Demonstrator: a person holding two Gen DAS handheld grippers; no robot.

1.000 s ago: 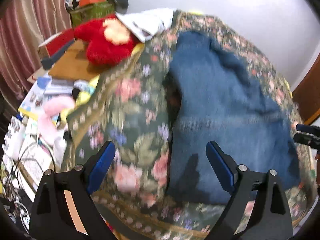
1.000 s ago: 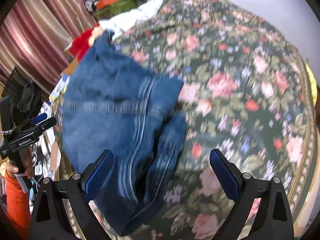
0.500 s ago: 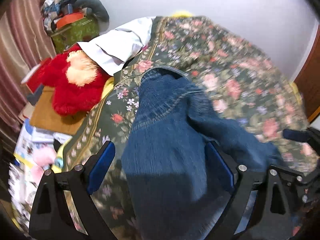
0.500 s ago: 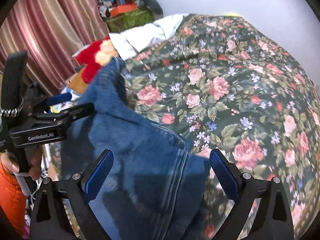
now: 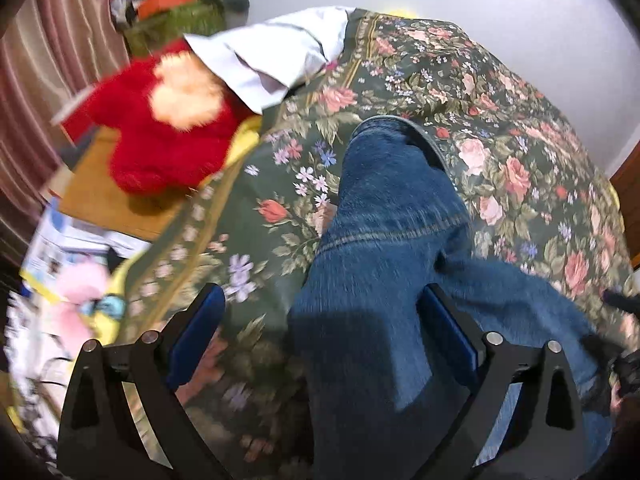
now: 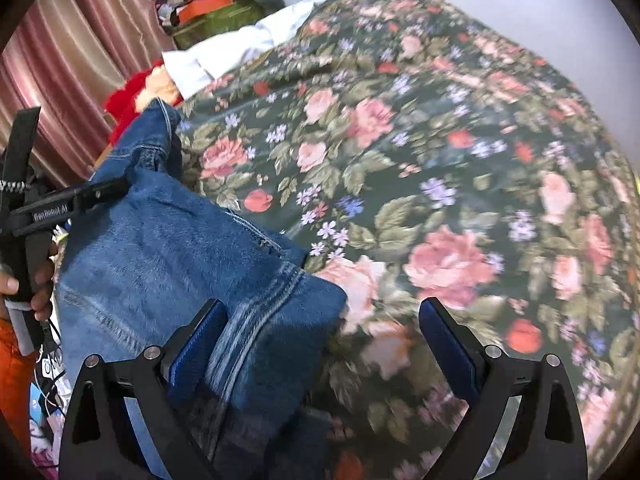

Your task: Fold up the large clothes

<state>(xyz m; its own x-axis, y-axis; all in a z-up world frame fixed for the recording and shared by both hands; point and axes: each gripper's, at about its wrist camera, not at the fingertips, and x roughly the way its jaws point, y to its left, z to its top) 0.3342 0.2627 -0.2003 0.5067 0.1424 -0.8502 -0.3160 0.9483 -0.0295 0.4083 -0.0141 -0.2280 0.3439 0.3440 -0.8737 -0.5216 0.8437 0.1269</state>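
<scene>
Jeans between two wide claws on a floral bed

Curtain [image 5: 36, 92], striped pink and brown, hangs at the far left of both views. Beside it one red plush toy [image 5: 160, 136] with a pale patch lies next to the bed, and one white cloth [image 5: 272, 56] lies on the bed's far corner.

In the left wrist view the left claw [image 5: 320, 320] stands wide, its blue pads well apart and nothing pinched between them. One pair of jeans [image 5: 384, 248] runs from the middle of the bed [image 5: 520, 128] down toward the camera; the denim fills the right half of the gap and passes over the right pad, while the left pad sits over bare bedspread. Whether the cloth touches the pads cannot be told through the blur.

In the right wrist view the left claw [image 6: 100, 192] shows from the side at the left edge, gripped by a hand [image 6: 28, 280], with the jeans [image 6: 168, 256] just beside its tip. The right claw [image 6: 320, 340] is also wide. A seamed corner of denim lies against its left pad and reaches partway across the gap; the right pad is over the roses of the bedspread.
</scene>
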